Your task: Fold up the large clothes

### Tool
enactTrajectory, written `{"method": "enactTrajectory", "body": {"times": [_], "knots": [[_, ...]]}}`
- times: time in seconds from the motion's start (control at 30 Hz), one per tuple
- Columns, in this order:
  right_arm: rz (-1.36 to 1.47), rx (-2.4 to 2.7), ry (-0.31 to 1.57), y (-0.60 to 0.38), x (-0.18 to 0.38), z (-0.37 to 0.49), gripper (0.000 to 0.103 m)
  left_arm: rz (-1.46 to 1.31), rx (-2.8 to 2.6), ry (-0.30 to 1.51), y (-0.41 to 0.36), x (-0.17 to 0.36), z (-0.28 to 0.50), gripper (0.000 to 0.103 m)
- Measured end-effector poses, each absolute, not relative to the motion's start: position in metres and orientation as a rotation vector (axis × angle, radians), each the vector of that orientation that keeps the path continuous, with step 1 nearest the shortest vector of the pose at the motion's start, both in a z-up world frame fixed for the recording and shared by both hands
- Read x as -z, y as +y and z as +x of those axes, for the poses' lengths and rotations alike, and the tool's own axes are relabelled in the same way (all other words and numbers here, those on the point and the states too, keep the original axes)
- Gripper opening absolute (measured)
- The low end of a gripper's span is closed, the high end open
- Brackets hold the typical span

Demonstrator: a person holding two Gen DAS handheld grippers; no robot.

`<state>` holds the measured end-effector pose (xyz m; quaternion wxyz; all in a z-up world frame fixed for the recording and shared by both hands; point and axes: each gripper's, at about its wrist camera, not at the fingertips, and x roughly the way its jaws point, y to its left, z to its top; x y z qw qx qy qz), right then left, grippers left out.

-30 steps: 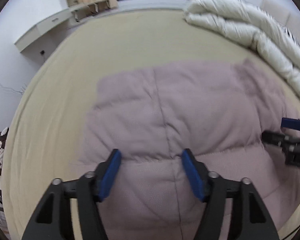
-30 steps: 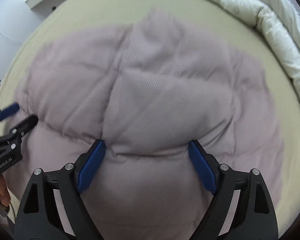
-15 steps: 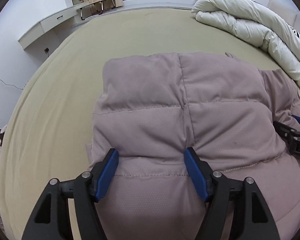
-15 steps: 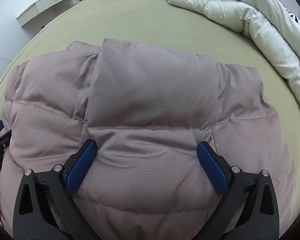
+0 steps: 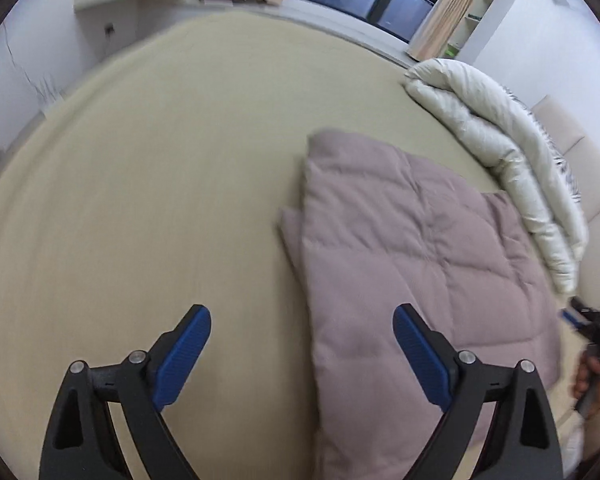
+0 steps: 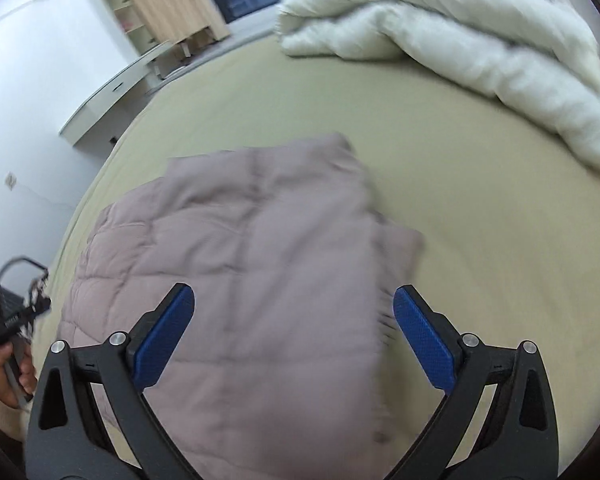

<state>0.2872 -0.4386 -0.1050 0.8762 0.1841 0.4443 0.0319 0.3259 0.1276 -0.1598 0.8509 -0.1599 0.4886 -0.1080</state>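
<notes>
- Jacket [image 5: 416, 264]: mauve quilted puffer, lying folded into a rough rectangle on the bed [image 5: 160, 184]. Nothing grips it. Doubled edges show at its far corner in both views, so it reads as at least one fold done.
- Left claw [image 5: 302, 354]: released. Jaws have just been opening and now stand wide, nothing between the pads. One blue pad is over bare sheet, the other over the jacket's near left edge; that edge runs up between them. No contact visible.
- Right claw [image 6: 294, 338]: released, jaws wide after opening. The jacket fills the gap below and ahead of it, its right edge just inside the right pad. Pads look clear of the cloth, though blur hides the margin.
- Judgement: each claw sits over one side edge, which suits either letting go after a fold or taking new side grips for the next.
- Pose: both claws tip steeply down at the bed. Each appears at the rim of the other's view, in a hand [image 6: 8, 376], well apart across the jacket.
- Duvet [image 6: 460, 36]: white, bunched beyond the jacket, apart from it; far right of the left claw.
- Both frames motion-blurred; fine contact not readable.
</notes>
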Motion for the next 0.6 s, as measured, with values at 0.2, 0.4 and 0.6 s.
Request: {"method": "enactTrajectory", "body": {"times": [0.2,0.4,0.6], "knots": [[0.720,-0.112,0.972,-0.517,0.164,0.269,0.101,-0.497,0.329,1.144,0.122,0.207,0.346,0.095],[0.724,-0.241,1.036,-0.518,0.198,0.283,0.097,-0.595,0.416,1.186,0.122,0.223,0.367,0.094],[0.739,-0.347,1.070,-0.505,0.207,0.312,0.088,-0.676,0.471,1.208,0.118,0.230,0.378,0.083]]}}
